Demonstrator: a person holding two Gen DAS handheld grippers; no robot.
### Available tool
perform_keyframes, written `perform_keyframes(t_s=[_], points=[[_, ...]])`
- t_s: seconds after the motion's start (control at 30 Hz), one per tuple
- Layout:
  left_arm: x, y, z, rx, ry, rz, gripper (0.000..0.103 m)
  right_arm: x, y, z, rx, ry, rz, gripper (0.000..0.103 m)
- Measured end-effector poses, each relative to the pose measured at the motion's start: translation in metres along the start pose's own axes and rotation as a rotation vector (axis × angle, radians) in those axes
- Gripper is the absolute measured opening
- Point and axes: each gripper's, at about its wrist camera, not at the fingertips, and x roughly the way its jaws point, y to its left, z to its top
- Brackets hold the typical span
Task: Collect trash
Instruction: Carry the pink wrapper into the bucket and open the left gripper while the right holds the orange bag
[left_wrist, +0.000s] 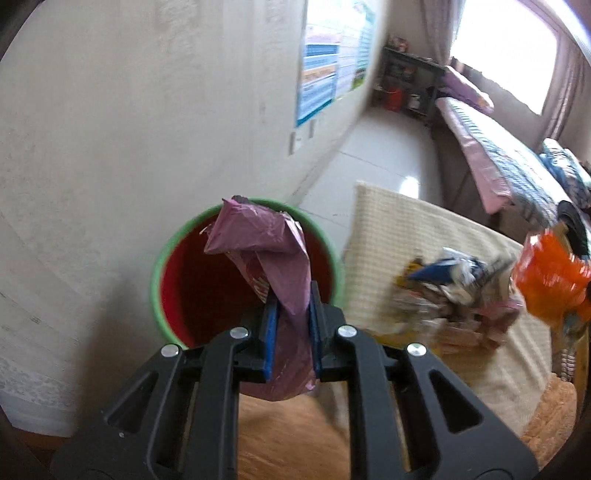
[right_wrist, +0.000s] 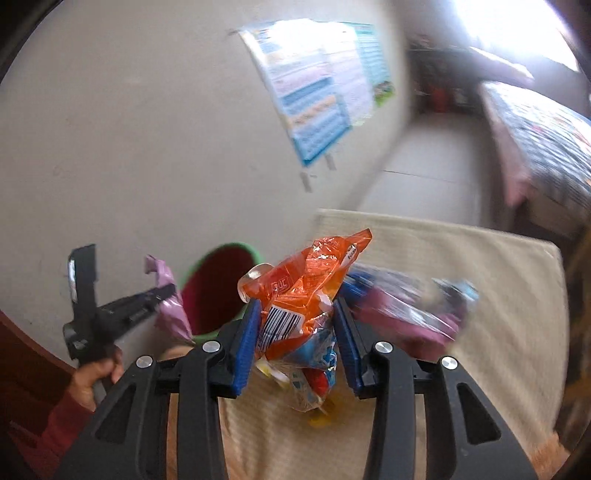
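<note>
My left gripper (left_wrist: 291, 295) is shut on a crumpled purple wrapper (left_wrist: 258, 236), which hangs over the mouth of a red bin with a green rim (left_wrist: 157, 273). In the right wrist view the same gripper (right_wrist: 168, 291) and its purple wrapper (right_wrist: 170, 314) sit just left of the bin (right_wrist: 218, 291). My right gripper (right_wrist: 295, 306) is shut on an orange snack bag (right_wrist: 310, 273) with a barcode, lifted above the table. That orange bag (left_wrist: 550, 280) also shows at the right edge of the left wrist view. A pile of wrappers (left_wrist: 454, 291) lies on the cream cloth.
The bin stands against a pale wall, beside a table under a cream checked cloth (right_wrist: 480, 266). A poster (right_wrist: 317, 85) hangs on the wall. Beyond lie a tiled floor, a bed (left_wrist: 498, 155) and dark shelves (left_wrist: 410, 81). A person's hand (right_wrist: 92, 376) holds the left gripper.
</note>
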Motion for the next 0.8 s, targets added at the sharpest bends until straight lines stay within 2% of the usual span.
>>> perform_keyframes(t_s=[0.17,0.3,0.4,0.6,0.73,0.8], points=[[0.034,0.037,0.010,-0.043,0.042,0.016,0.014,0.075,0.038,0.023,-0.032,0.086,0.104,0.039],[0.056,0.055,0.011,-0.067,0.079,0.022,0.014,0.121,0.063,0.034,-0.063,0.132,0.105,0.039],[0.063,0.060,0.007,-0.074,0.102,0.001,0.014,0.116,0.065,0.032,-0.071,0.116,0.117,0.039],[0.079,0.065,0.000,-0.077,0.124,0.005,0.015,0.111,0.049,0.037,-0.045,0.120,0.041,0.039],[0.086,0.061,-0.001,-0.118,0.130,-0.009,0.015,0.126,0.070,0.046,-0.146,0.108,0.009,0.039],[0.084,0.061,0.000,-0.110,0.126,-0.010,0.016,0.136,0.078,0.046,-0.163,0.107,0.033,0.039]])
